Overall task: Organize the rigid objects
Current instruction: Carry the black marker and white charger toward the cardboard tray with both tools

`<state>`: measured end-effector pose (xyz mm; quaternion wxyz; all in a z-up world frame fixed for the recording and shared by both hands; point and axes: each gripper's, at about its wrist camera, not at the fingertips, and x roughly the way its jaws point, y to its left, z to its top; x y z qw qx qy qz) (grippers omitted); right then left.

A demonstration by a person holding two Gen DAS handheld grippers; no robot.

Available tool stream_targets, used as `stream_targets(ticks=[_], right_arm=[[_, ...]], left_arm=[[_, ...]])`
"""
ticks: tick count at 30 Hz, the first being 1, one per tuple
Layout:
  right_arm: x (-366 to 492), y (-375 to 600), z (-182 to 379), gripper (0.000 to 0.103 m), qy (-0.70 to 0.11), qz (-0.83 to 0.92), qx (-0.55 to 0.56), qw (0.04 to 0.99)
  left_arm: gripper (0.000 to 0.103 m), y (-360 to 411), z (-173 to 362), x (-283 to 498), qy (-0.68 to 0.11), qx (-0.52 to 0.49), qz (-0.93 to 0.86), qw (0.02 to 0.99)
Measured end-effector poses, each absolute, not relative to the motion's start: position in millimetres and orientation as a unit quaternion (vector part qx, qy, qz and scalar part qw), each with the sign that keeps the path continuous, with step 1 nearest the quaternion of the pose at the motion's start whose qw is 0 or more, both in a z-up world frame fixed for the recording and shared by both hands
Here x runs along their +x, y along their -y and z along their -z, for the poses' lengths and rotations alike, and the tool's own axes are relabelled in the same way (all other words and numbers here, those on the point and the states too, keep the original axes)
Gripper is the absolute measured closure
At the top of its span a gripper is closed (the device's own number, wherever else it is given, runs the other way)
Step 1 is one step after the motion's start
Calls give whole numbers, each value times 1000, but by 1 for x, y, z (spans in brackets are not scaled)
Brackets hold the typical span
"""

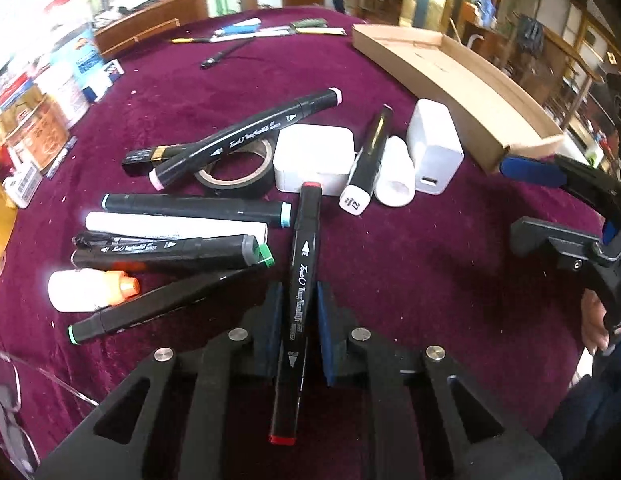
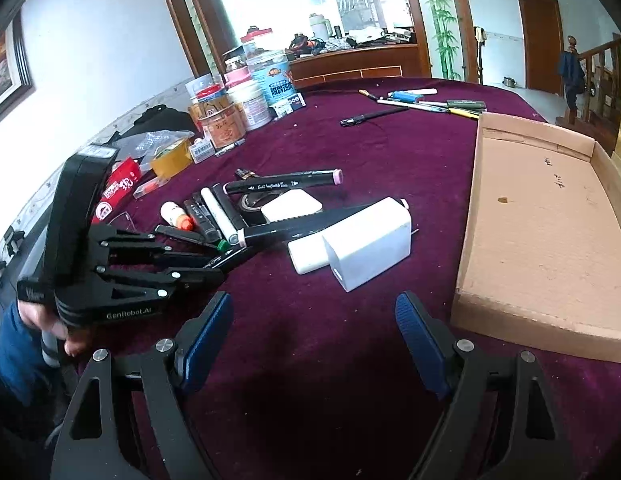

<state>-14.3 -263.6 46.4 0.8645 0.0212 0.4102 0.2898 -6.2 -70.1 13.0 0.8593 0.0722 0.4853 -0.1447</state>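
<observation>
My left gripper (image 1: pixel 298 314) is shut on a black marker with red ends (image 1: pixel 304 264), its blue pads pressing on the barrel's lower half. Left of it lie several more black markers (image 1: pixel 194 208), a white marker (image 1: pixel 174 226) and a small white bottle with an orange cap (image 1: pixel 90 290). Beyond sit a tape roll (image 1: pixel 234 176), two white chargers (image 1: pixel 314 164) (image 1: pixel 432 148) and a white-capped marker (image 1: pixel 364 164). In the right wrist view my right gripper (image 2: pixel 314 320) stands open over bare cloth, just left of the empty cardboard tray (image 2: pixel 550 240). The left gripper (image 2: pixel 230 256) shows there, beside the marker pile.
Jars and cans (image 2: pixel 246 100) crowd the table's far left, with a yellow tape roll (image 2: pixel 170 158) and a red packet (image 2: pixel 118 192). Loose pens (image 2: pixel 426 102) lie at the far side. Eyeglasses (image 1: pixel 6 408) rest at the near left. The table wears maroon cloth (image 2: pixel 330 400).
</observation>
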Motion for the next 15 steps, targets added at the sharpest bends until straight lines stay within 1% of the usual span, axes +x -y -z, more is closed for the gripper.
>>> stream_targets(ticks=[6, 12, 15], right_arm=[[4, 260, -68, 24, -411, -265, 1, 872], [39, 252, -62, 24, -485, -200, 67, 849], [47, 250, -52, 24, -502, -170, 83, 844]], left_arm=[[89, 62, -11, -11, -461, 41, 141, 875], [89, 58, -10, -12, -452, 24, 141, 880], [89, 54, -10, -11, -453, 8, 147, 879]])
